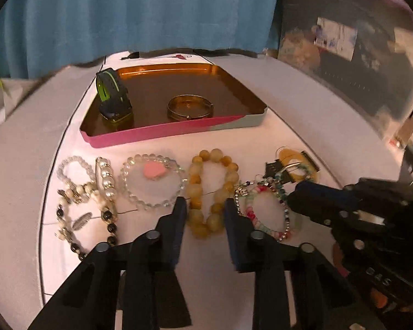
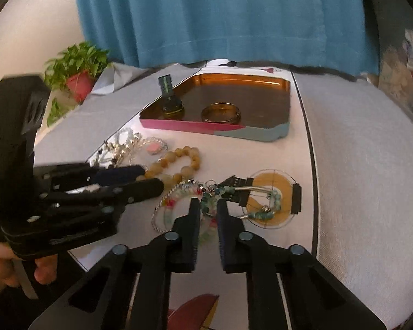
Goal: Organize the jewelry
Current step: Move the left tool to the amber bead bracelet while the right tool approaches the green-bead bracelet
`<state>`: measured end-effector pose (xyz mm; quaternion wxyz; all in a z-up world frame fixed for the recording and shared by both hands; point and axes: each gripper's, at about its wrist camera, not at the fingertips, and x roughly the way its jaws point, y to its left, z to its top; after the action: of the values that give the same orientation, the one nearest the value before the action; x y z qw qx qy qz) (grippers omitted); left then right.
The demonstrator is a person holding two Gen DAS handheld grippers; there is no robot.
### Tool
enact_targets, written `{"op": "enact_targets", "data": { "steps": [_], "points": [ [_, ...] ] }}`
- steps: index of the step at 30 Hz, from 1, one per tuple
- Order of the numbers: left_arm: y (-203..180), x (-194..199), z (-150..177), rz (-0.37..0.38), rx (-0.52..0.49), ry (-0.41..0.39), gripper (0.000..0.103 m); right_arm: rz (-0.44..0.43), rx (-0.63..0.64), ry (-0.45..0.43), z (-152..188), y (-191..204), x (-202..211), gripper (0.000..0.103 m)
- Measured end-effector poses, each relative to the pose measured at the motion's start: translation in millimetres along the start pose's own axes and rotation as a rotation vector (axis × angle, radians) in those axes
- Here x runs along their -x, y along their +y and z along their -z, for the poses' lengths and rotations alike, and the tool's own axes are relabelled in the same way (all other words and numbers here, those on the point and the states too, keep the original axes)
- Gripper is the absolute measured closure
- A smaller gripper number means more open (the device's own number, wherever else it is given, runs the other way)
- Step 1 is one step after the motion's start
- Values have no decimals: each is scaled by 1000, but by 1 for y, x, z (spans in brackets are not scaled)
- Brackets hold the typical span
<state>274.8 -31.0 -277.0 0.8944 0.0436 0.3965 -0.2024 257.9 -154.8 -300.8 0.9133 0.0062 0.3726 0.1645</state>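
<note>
Along the near edge of the white tabletop (image 1: 261,140) your bracelets lie in a row, and behind them, toward the far edge, stands the pink-walled tin tray (image 1: 162,133). Inside the tray you have a gold bangle (image 1: 189,107) near its front wall and a dark watch with green trim (image 1: 113,99) in its left corner. Your left gripper (image 1: 205,206) is wide open and holds nothing; its fingers stand on either side of the yellow bead bracelet (image 1: 212,192), the left finger just beside the clear bead bracelet with a pink piece (image 1: 152,183). Further to the left lie the pearl and dark-bead bracelets (image 1: 88,198), some overlapping. Your right gripper (image 2: 208,205) is open only a little, with the teal bead bracelet (image 2: 206,202) between its tips; whether the pads already touch it I cannot tell. This bracelet overlaps the multicolour bead bracelet (image 2: 168,203) and the round amber disc (image 2: 272,189) toward the right edge.
</note>
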Motion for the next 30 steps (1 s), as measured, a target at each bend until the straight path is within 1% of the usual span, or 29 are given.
{"op": "enact_targets", "data": {
  "steps": [2, 4, 5, 6, 8, 9, 11, 12, 13, 15, 16, 17, 19, 20, 21, 22, 23, 24, 25, 26, 27, 30],
  "points": [
    [1, 0, -1, 8, 5, 0, 82, 0, 21, -6, 0, 4, 1, 96],
    [8, 1, 0, 43, 53, -5, 83, 18, 46, -3, 1, 6, 1, 100],
    [15, 4, 1, 72, 103, -14, 84, 25, 39, -11, 2, 5, 4, 101],
    [21, 10, 1, 77, 130, -27, 102, 16, 21, -29, 2, 1, 8, 101],
    [29, 18, 3, 62, 156, -40, 103, 24, -10, -57, 1, -7, 18, 101],
    [35, 22, 6, 66, 168, -36, 103, 32, -20, -64, 1, -11, 22, 100],
    [40, 22, 13, 62, 184, -14, 103, 31, -48, -64, 1, -20, 27, 96],
    [43, 21, 17, 55, 193, 2, 103, 36, -54, -52, 0, -24, 27, 90],
    [44, 19, 20, 62, 200, 17, 103, 46, -49, -43, 0, -27, 27, 79],
    [44, 22, 20, 77, 210, 7, 103, 82, -27, -25, -1, -33, 25, 66],
    [44, 24, 20, 94, 214, 2, 100, 93, -26, -18, -2, -35, 23, 65],
    [43, 25, 20, 111, 218, -3, 98, 86, -33, -11, -3, -37, 20, 65],
    [41, 24, 17, 148, 230, -3, 85, 83, -42, 0, -4, -40, 14, 65],
    [40, 22, 16, 175, 237, 1, 81, 89, -37, 6, -5, -39, 10, 65],
    [37, 17, 14, 184, 232, 11, 78, 104, -26, 19, -5, -38, 6, 65],
    [35, 14, 13, 176, 222, 17, 78, 126, -12, 50, -3, -37, -2, 65],
    [32, 12, 8, 159, 205, 4, 77, 125, -12, 26, -3, -36, -1, 66],
    [31, 10, 5, 158, 207, 2, 76, 125, -13, 34, -3, -36, -2, 70],
    [33, 8, 4, 167, 219, 0, 79, 129, -12, 36, -4, -36, -3, 79],
    [36, 5, 2, 174, 235, -1, 83, 142, -7, 37, -5, -36, -5, 84],
    [38, 3, 0, 164, 238, 1, 93, 168, 4, 40, -5, -36, -6, 90],
    [46, 0, 0, 205, 268, 8, 94, 157, -30, 41, -9, -40, -7, 90]
  ]
}}
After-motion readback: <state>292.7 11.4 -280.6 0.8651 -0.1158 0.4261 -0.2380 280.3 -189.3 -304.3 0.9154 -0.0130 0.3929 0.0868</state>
